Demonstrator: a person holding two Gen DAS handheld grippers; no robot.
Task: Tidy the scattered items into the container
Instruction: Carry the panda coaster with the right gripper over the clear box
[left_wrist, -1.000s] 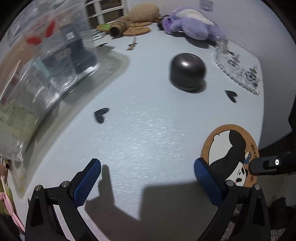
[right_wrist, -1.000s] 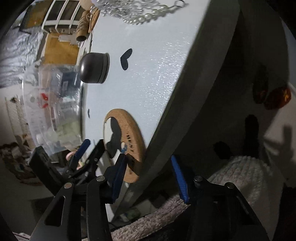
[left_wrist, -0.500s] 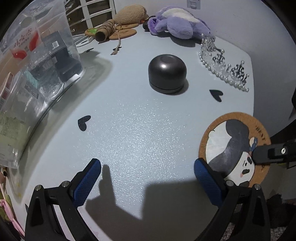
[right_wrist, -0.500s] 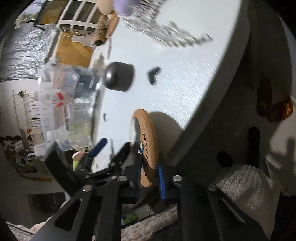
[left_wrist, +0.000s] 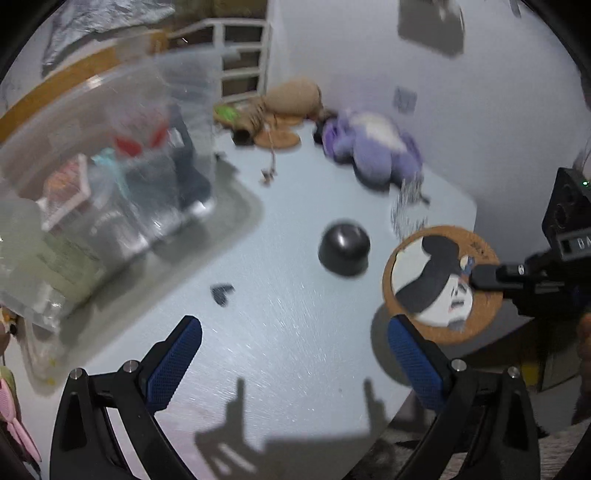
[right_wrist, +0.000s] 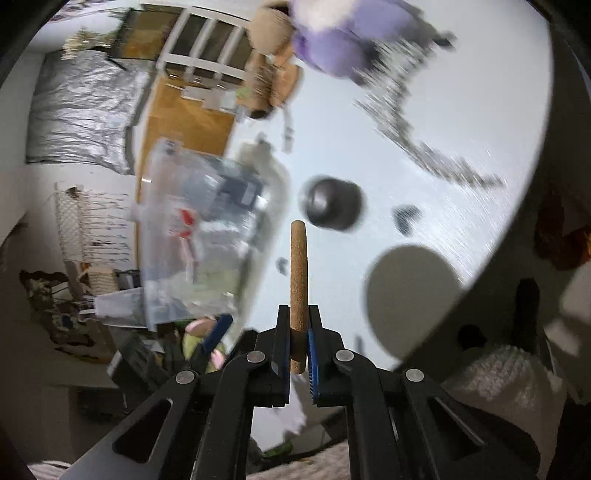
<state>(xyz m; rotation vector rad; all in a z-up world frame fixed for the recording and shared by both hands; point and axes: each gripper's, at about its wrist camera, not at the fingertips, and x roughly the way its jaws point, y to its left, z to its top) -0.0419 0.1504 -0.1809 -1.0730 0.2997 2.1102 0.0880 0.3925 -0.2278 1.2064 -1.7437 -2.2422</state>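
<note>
My right gripper (right_wrist: 298, 325) is shut on the round cork coaster (right_wrist: 298, 280), seen edge-on; in the left wrist view the coaster (left_wrist: 439, 284) with its black-and-white cartoon print hangs above the table's right edge, pinched by the right gripper (left_wrist: 480, 275). My left gripper (left_wrist: 291, 354) is open and empty above the white table (left_wrist: 295, 332). The clear plastic container (left_wrist: 103, 192), holding several packets, stands at the left; it also shows in the right wrist view (right_wrist: 207, 236).
A dark dome-shaped object (left_wrist: 344, 246) sits mid-table. A pearl tiara (left_wrist: 410, 206), a purple plush toy (left_wrist: 369, 147), a tan plush and twine spool (left_wrist: 266, 118) lie at the back. Small black hearts (left_wrist: 221, 293) dot the table.
The right gripper has lifted the coaster off the table edge and carried it up and inward. Both cameras have tilted upward; the views are motion-blurred.
</note>
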